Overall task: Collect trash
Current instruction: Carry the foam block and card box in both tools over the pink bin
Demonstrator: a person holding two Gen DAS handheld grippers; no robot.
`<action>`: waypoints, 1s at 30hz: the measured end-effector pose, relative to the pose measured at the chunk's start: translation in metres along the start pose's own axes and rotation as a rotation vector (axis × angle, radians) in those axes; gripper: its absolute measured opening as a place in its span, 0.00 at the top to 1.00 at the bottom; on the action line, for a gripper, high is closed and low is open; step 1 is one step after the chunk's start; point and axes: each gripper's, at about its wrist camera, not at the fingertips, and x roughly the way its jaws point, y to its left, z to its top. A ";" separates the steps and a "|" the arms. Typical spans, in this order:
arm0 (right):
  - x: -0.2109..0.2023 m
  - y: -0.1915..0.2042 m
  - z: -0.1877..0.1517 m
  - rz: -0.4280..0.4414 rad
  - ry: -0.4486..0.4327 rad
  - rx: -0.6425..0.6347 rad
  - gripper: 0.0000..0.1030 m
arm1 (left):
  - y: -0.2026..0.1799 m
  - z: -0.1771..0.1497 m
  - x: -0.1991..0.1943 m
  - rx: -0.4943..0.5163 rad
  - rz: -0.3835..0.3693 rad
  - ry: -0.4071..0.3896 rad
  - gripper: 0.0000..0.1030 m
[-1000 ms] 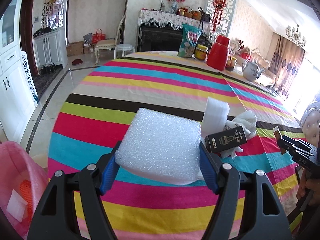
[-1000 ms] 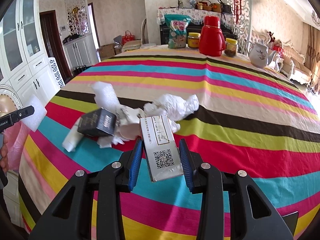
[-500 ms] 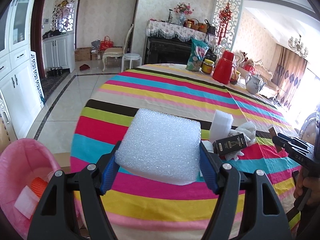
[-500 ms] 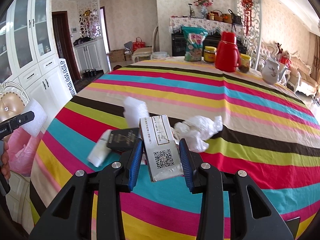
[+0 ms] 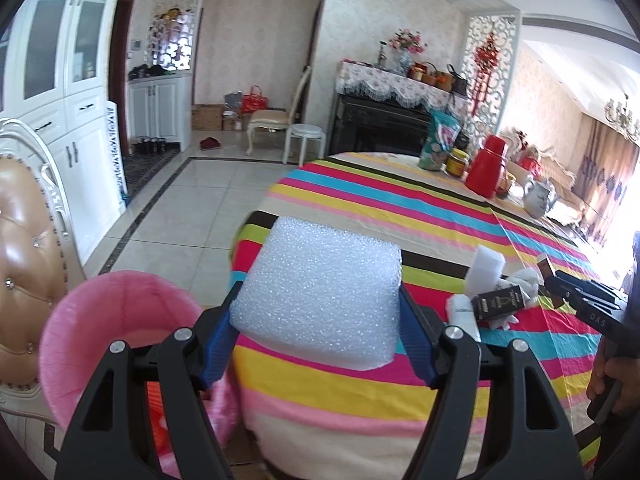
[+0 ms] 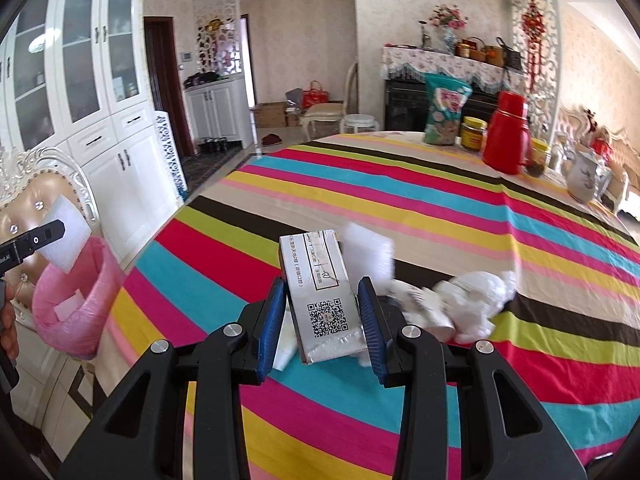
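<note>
- Now, at far left, the pink bin (image 5: 120,320) shows far more of itself than a second ago: in the left wrist view it has grown from a sliver at the frame edge to a full rim beside a tufted chair (image 5: 24,248).
- Left gripper (image 5: 316,320) is clamped on the white foam block (image 5: 320,292), as before; in the right wrist view the block (image 6: 66,232) hangs just above the bin's rim (image 6: 60,280), where earlier it was short of the bin.
- Striped tablecloth (image 5: 400,208) has slid rightward in the left wrist view, its rounded edge now under the gripper.
- Right gripper (image 6: 324,312) is closed on the white QR-code box (image 6: 320,292), grip unchanged, held over the table.
- Remaining litter lies near the table's front edge: black box (image 5: 500,304), a second foam piece (image 5: 486,272), crumpled white paper (image 6: 468,300); in the right wrist view it has moved to the right and partly behind the held box.
- Red thermos (image 6: 506,136) stands at the far side, well apart.
</note>
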 end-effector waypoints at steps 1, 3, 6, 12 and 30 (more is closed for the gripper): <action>0.001 0.004 0.001 0.005 -0.002 -0.003 0.65 | 0.007 0.001 -0.005 -0.007 0.008 -0.007 0.33; 0.003 0.017 0.006 0.026 -0.006 -0.012 0.65 | 0.019 0.002 -0.013 -0.019 0.027 -0.016 0.33; 0.007 0.037 0.013 0.055 -0.010 -0.036 0.65 | 0.041 0.003 -0.025 -0.042 0.059 -0.030 0.33; 0.016 0.088 0.028 0.132 -0.016 -0.083 0.65 | 0.083 0.001 -0.050 -0.088 0.120 -0.050 0.33; 0.040 0.244 0.044 0.332 0.004 -0.234 0.65 | 0.165 -0.017 -0.084 -0.192 0.229 -0.056 0.33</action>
